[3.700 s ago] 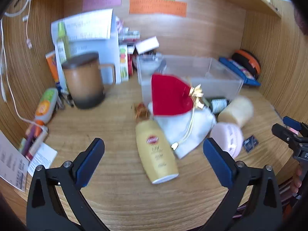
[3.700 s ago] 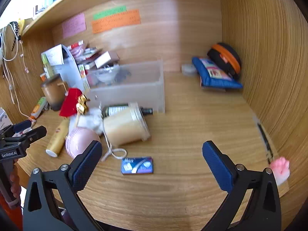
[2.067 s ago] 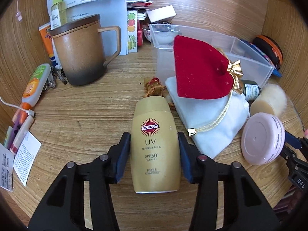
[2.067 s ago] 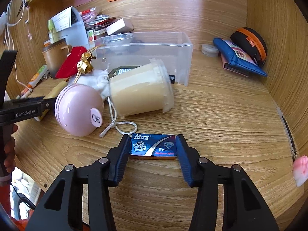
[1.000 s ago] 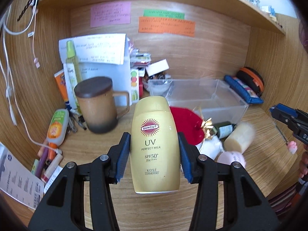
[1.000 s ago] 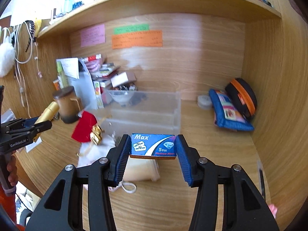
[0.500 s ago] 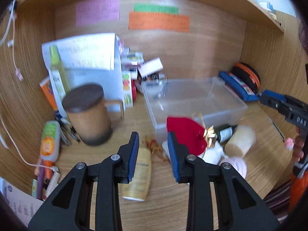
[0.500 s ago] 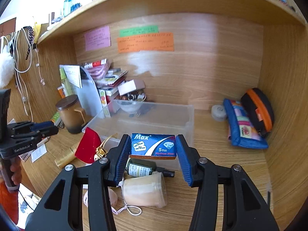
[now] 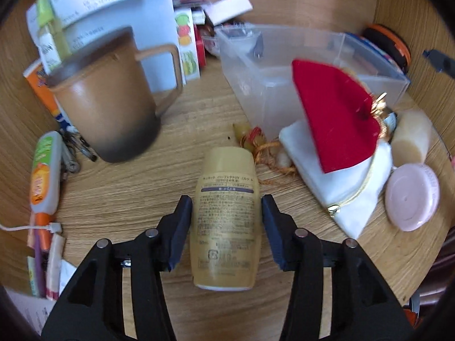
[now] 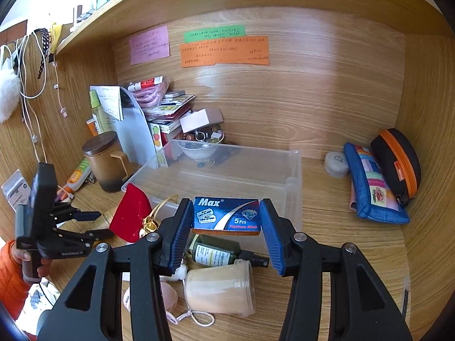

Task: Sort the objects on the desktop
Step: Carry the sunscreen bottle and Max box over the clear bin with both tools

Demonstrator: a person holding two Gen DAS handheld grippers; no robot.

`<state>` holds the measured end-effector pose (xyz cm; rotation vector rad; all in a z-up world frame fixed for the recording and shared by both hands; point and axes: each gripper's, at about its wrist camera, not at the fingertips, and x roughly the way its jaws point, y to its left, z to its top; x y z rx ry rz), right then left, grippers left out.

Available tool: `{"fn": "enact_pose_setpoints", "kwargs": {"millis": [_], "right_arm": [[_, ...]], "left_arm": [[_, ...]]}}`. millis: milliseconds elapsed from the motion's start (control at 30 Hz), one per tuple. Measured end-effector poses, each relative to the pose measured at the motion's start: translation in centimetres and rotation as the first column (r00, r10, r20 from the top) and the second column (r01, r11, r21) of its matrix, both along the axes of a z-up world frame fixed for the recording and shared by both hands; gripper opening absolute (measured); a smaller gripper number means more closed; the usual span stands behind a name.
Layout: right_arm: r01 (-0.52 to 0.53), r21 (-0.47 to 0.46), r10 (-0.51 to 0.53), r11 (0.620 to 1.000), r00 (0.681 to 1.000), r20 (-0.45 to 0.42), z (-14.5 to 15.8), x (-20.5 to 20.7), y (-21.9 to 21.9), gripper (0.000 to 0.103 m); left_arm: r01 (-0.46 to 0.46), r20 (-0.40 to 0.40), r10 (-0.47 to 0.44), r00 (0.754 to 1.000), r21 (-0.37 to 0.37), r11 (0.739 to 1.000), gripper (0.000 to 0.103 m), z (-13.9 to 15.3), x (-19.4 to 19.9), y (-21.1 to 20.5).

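Observation:
A gold sunscreen bottle (image 9: pixel 226 218) lies label-back up on the wooden desk. My left gripper (image 9: pixel 226 227) is low over it, one finger on each side; small gaps show on both sides, so it is open around the bottle. My right gripper (image 10: pixel 226 224) is shut on a blue Max razor-blade box (image 10: pixel 226 215) and holds it in the air in front of the clear plastic bin (image 10: pixel 294 176). The bin also shows in the left wrist view (image 9: pixel 256 85). My left gripper also shows in the right wrist view (image 10: pixel 93 223).
A brown lidded mug (image 9: pixel 111 99) stands left. A red pouch (image 9: pixel 338 116) lies on a white pouch (image 9: pixel 349 196) by the bin. A pink round case (image 9: pixel 412 199), a cream jar (image 10: pixel 221 289) and a dark green bottle (image 10: pixel 219 251) lie nearby. Blue and black-orange cases (image 10: pixel 378 184) sit right.
The sunscreen bottle fell from my left gripper onto the desk. The left gripper then dropped low and now straddles the bottle. The right gripper still holds the blade box, closer to the bin.

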<state>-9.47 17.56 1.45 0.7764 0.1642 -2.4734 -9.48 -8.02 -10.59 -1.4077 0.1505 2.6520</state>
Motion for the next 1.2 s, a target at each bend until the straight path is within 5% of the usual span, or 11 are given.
{"fn": "enact_pose_setpoints", "kwargs": {"millis": [367,733,1200], "right_arm": [[-0.016,0.019,0.016,1.000,1.000,0.005,0.2,-1.8,-1.2,0.045],[-0.048,0.023,0.048,0.999,0.999,0.021,0.7,-3.6,-2.3,0.045],[-0.065,0.083,0.063,0.994,0.998,0.027,0.9,-5.9,-3.7,0.045]], "left_arm": [[-0.012,-0.058,0.013,0.998,0.034,0.999,0.048,0.7,0.6,0.0],[-0.006,-0.220,0.038,0.975,0.143,0.990,0.048,7.6,2.2,-1.0],[0.138,-0.248,-0.097,0.964,0.151,0.979,0.048,12.0,-4.2,2.6]]}}
